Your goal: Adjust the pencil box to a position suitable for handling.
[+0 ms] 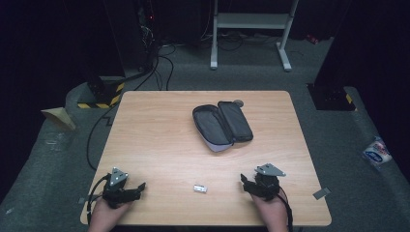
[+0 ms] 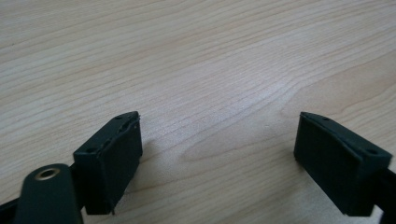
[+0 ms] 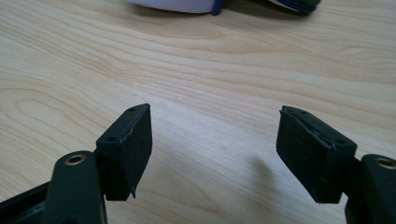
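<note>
A dark zip case lies opened flat on the far middle of the wooden table; its pale edge shows at the top of the right gripper view. A small pale object rests near the front edge, between the two hands. At the front left my left gripper is open, with bare wood between its jaws. My right gripper sits at the front right, also open and holding nothing.
A small round grey thing lies just behind the case. Beyond the table stand a white frame, cables and a black-and-yellow striped base. A wrapped packet lies on the floor at right.
</note>
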The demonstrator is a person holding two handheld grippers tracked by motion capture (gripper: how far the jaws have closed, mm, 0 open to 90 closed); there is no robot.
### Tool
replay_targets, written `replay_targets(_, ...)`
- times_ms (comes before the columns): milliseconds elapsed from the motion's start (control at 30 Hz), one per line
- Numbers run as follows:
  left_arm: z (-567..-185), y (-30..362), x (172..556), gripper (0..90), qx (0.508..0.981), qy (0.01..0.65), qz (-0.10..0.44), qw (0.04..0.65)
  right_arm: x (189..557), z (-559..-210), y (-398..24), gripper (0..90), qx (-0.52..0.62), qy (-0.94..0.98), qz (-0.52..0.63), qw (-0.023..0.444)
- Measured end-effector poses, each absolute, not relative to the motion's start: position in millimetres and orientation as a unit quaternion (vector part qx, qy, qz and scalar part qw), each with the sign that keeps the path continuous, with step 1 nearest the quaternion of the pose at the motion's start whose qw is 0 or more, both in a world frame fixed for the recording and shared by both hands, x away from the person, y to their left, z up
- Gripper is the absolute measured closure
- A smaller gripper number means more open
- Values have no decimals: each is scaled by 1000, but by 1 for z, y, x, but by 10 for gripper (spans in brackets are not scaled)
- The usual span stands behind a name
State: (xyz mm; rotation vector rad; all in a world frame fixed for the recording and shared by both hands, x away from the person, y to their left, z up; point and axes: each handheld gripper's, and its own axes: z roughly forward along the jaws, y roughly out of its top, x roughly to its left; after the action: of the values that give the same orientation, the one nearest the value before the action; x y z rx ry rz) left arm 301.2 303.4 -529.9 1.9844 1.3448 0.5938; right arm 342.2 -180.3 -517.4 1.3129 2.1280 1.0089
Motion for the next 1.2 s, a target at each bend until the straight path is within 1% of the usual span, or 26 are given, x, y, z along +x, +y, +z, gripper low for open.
replay_targets(133, -530, 304, 302, 137, 760, 513, 227, 328, 347, -513, -164, 271, 462, 774, 375, 213)
replay_targets(300, -530, 304, 303, 108, 767, 506, 222, 327, 351, -506, -152, 272, 450, 784, 368, 220)
replay_targets(633, -531, 303, 304, 72, 766, 510, 217, 326, 373, -488, -140, 278, 471, 769, 393, 180)
replay_targets(667, -531, 303, 304, 38, 765, 514, 217, 322, 377, -486, -136, 290, 469, 769, 396, 179)
replay_targets(800, -531, 303, 305, 35, 765, 514, 218, 320, 385, -479, -125, 321, 462, 769, 404, 179)
replay_targets(867, -531, 303, 305, 32, 767, 512, 217, 321, 392, -473, -114, 390, 452, 772, 408, 183)
replay_targets(900, -531, 303, 305, 32, 767, 512, 217, 321, 392, -473, -114, 390, 452, 772, 408, 183)
replay_targets(933, -531, 303, 305, 32, 768, 511, 217, 321, 395, -471, -111, 420, 449, 774, 410, 178)
replay_targets(1000, -531, 303, 305, 33, 768, 509, 218, 322, 401, -469, -103, 451, 443, 776, 412, 180)
replay_targets(1100, -531, 302, 303, 40, 769, 506, 217, 323, 414, -468, -85, 457, 440, 779, 407, 186)
replay_targets(1200, -531, 302, 303, 39, 769, 507, 217, 323, 422, -469, -77, 450, 438, 779, 405, 194)
